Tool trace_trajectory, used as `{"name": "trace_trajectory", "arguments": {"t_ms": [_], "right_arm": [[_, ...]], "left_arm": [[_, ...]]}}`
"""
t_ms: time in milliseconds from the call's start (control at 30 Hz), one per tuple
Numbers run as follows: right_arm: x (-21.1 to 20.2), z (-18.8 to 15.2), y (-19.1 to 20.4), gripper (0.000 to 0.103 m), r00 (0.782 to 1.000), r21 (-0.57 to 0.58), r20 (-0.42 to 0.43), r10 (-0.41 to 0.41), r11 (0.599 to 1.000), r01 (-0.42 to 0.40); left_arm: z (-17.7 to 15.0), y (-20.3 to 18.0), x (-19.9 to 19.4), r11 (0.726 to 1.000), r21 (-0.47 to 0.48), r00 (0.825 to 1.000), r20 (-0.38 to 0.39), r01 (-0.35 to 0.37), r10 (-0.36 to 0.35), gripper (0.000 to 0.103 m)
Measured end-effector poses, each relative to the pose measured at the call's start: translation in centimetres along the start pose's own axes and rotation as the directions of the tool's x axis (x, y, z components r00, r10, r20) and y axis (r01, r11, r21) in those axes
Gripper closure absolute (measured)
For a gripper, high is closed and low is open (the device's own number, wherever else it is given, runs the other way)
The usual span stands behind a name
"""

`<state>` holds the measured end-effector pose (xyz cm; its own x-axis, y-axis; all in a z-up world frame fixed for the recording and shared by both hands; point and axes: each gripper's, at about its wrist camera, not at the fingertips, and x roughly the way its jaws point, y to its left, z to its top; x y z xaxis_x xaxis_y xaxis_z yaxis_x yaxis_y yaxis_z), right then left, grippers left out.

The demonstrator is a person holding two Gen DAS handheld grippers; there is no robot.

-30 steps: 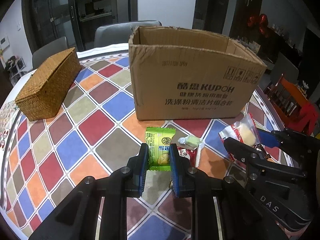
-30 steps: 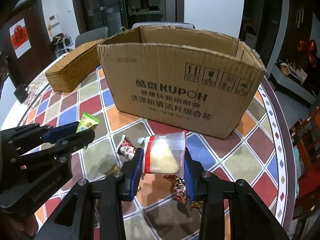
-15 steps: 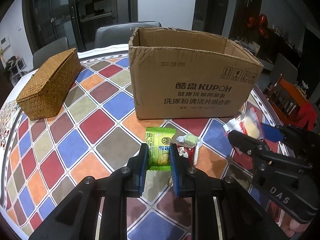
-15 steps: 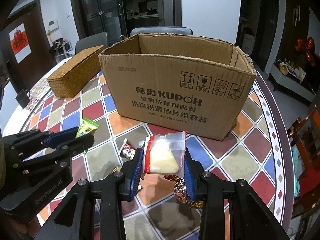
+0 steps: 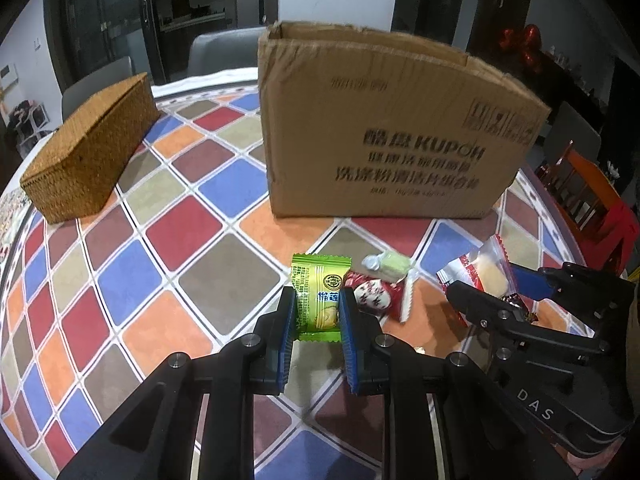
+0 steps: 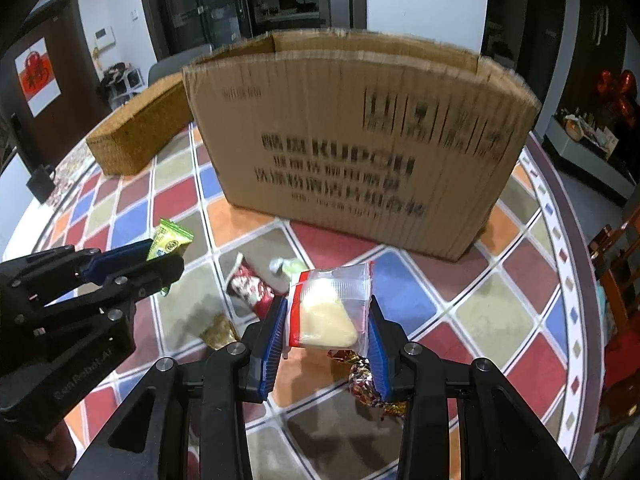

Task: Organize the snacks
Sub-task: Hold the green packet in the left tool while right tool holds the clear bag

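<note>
My left gripper (image 5: 318,304) is shut on a green snack packet (image 5: 320,272), held upright just above the table. My right gripper (image 6: 327,312) is shut on a clear packet with a red edge and a pale yellow piece inside (image 6: 326,316). Each gripper shows in the other's view: the right gripper (image 5: 484,282) to the right, the left gripper (image 6: 164,254) to the left. An open-topped cardboard box (image 5: 380,140) (image 6: 360,140) stands close behind both. Its inside is hidden.
Loose on the checked tablecloth lie a red-and-white candy (image 5: 374,296), a pale green candy (image 5: 390,266), a gold wrapper (image 6: 218,330) and a shiny foil candy (image 6: 368,384). A wicker box (image 5: 92,156) stands at the left. The round table's edge (image 6: 580,280) curves on the right.
Both grippers have sunk a little over the last half second with their packets still held. The box now stands taller in both views and less of its inside shows.
</note>
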<state>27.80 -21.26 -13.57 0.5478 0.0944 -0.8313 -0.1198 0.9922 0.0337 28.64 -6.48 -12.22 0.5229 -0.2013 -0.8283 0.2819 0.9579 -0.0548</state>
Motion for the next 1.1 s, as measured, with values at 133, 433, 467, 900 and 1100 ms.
{"name": "trace_trajectory", "arguments": {"t_ms": [133, 433, 467, 900, 1100], "right_arm": [[1.4, -0.5, 0.2, 0.065, 1.000, -0.001, -0.026, 0.006, 1.000, -0.006], [3.5, -1.4, 0.0, 0.065, 0.997, -0.007, -0.071, 0.009, 1.000, -0.009], [3.7, -1.4, -0.1, 0.065, 0.997, -0.006, -0.074, 0.009, 1.000, -0.010], [4.2, -1.5, 0.3, 0.063, 0.997, -0.037, -0.079, -0.017, 0.999, 0.015], [4.6, -1.1, 0.7, 0.054, 0.996, -0.048, -0.082, -0.040, 0.998, 0.036]], "left_arm": [[-0.4, 0.3, 1.2, 1.000, -0.007, 1.000, -0.019, -0.003, 0.003, 0.081], [-0.9, 0.3, 2.5, 1.000, -0.009, 0.999, -0.043, -0.002, 0.002, 0.081], [-0.9, 0.3, 2.7, 1.000, -0.009, 0.999, -0.046, -0.002, 0.002, 0.081], [-1.0, 0.5, 3.3, 1.000, -0.013, 0.998, -0.057, 0.003, -0.004, 0.081], [-1.0, 0.6, 3.3, 1.000, -0.017, 0.999, -0.054, 0.004, -0.005, 0.081]]}}
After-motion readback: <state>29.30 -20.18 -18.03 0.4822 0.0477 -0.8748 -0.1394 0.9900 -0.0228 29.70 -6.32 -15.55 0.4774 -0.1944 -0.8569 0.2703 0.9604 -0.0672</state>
